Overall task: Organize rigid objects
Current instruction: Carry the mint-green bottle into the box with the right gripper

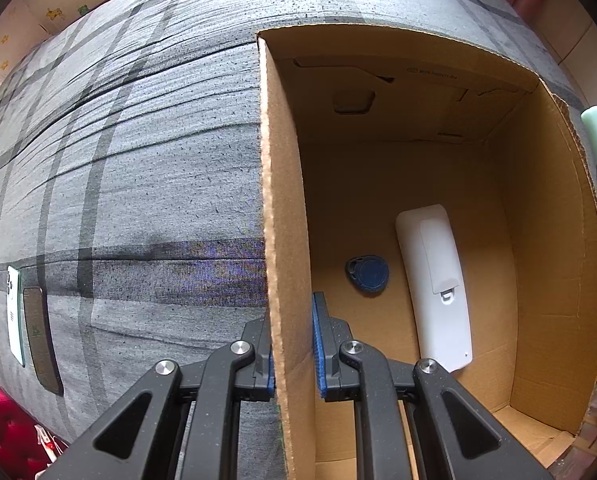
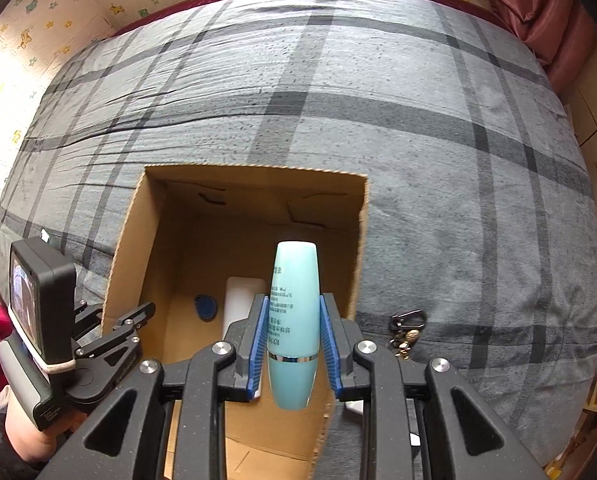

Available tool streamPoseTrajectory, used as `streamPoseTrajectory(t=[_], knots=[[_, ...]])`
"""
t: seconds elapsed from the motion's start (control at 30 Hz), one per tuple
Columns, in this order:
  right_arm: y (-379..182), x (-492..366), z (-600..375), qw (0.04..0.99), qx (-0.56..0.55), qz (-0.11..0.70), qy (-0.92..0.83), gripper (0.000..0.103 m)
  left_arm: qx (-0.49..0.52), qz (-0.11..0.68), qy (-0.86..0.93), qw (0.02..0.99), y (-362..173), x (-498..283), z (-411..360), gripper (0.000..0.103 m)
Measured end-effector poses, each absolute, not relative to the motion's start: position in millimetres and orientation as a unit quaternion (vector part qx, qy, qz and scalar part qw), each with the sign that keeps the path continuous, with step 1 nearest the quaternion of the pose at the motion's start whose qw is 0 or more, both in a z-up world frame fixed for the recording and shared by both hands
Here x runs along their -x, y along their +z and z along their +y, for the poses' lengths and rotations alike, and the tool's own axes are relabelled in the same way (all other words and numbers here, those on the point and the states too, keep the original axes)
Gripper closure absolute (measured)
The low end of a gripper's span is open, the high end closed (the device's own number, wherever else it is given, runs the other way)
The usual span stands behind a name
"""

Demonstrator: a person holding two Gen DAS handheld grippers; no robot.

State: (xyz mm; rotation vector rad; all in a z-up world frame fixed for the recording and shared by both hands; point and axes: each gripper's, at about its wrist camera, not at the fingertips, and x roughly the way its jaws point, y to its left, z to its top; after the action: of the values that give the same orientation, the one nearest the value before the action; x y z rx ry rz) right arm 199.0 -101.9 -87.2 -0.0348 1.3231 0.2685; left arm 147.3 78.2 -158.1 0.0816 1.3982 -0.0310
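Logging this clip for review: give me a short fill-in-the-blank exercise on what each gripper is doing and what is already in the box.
1. The right gripper holds a pale blue ____.
2. The left gripper has its jaws astride the cardboard box's ____.
3. Inside the box, beside the white remote control, lies a blue key ____.

Missing words: bottle; wall; fob

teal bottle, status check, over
Right gripper shut on teal bottle, above cardboard box. Left gripper clamps box wall. Remote, blue fob inside; nothing blocking.
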Motion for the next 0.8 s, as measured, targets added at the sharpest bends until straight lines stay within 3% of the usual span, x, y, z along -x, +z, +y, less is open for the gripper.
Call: streamPoseTrajectory(t=[0.8], knots=[[-170, -185, -35, 0.738, 0.060, 0.653, 0.159, 0.076, -0.036, 0.640, -0.015, 0.767, -157, -145, 80, 0.089]])
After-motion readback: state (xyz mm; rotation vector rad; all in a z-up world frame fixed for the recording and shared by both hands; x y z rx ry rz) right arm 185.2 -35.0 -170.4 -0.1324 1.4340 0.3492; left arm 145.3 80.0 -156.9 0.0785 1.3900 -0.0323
